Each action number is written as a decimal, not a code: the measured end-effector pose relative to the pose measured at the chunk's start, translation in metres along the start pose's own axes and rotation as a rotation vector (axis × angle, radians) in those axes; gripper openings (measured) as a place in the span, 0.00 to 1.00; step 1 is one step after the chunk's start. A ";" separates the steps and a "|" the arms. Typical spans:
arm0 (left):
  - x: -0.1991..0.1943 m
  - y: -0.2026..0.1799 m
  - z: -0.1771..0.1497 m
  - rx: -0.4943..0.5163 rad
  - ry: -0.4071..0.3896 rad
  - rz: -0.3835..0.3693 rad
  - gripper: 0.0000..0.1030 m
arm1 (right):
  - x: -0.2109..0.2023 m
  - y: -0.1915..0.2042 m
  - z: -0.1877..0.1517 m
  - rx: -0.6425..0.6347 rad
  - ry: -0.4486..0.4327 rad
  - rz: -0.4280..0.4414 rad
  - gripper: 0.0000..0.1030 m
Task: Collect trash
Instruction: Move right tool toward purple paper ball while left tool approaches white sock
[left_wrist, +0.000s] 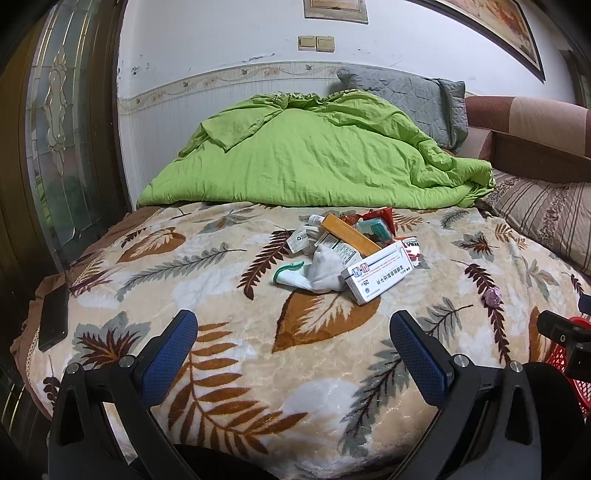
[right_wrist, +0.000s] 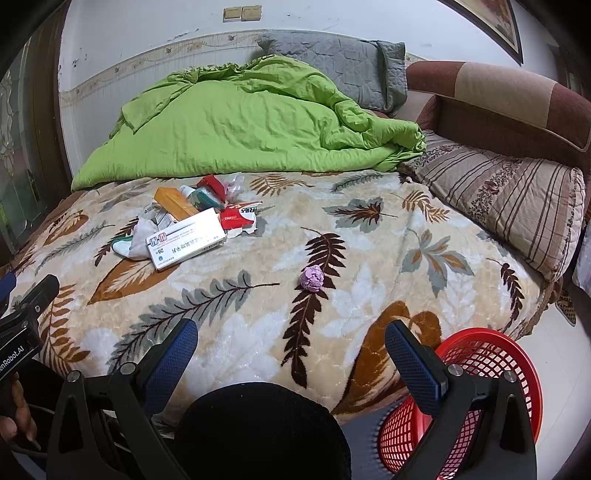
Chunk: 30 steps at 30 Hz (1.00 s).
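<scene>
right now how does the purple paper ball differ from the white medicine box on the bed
The purple paper ball is crumpled and roundish; the white medicine box is flat-sided, long and printed. The ball lies alone on the leaf blanket; the box leans on the trash pile. The ball looks much smaller and sits nearer the red basket. Both rest ungripped on the bed.
</scene>
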<state>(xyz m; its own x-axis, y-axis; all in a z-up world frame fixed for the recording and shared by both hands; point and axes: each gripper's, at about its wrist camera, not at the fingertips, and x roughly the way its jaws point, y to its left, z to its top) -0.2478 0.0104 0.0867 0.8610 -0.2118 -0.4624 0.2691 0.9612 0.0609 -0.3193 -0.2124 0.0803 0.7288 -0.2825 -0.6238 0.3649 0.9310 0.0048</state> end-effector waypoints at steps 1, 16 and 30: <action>0.000 0.000 0.000 0.000 0.000 0.000 1.00 | 0.000 0.000 0.000 -0.001 0.001 0.000 0.99; 0.000 0.000 0.001 -0.001 0.003 -0.001 1.00 | 0.002 0.000 -0.001 -0.002 0.010 0.002 0.99; 0.024 0.018 0.000 -0.118 0.113 -0.075 1.00 | 0.023 -0.024 0.002 0.108 0.127 0.105 0.83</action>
<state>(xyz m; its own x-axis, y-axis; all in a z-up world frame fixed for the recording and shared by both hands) -0.2217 0.0228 0.0769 0.7846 -0.2692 -0.5585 0.2731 0.9588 -0.0785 -0.3100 -0.2412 0.0673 0.6898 -0.1469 -0.7089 0.3557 0.9217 0.1550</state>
